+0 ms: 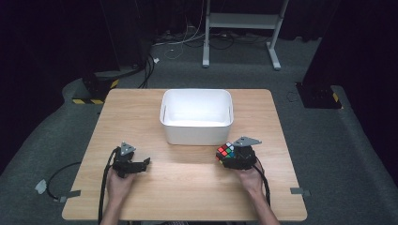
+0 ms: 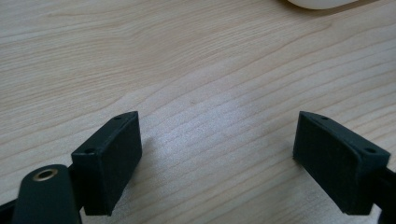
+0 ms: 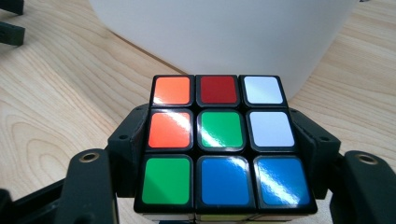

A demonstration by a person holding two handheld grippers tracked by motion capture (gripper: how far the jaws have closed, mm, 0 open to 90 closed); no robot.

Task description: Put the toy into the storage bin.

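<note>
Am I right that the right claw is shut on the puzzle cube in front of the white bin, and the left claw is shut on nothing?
Not quite. The left claw is open, its jaws standing wide apart over bare table, as the left gripper view shows. The rest holds: the right claw is shut on the puzzle cube in front of the white bin.

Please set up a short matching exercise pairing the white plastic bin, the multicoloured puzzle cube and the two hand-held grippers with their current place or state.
Things:
1. white plastic bin
2. multicoloured puzzle cube
3. left gripper
4. right gripper

States:
A. jaws apart over bare light wooden table
B. clamped between two black jaws
C. shut on a thing, just in front of the bin
D. stands at the table's far middle

Pairs: 1-D, 2-B, 3-A, 4-C
</note>
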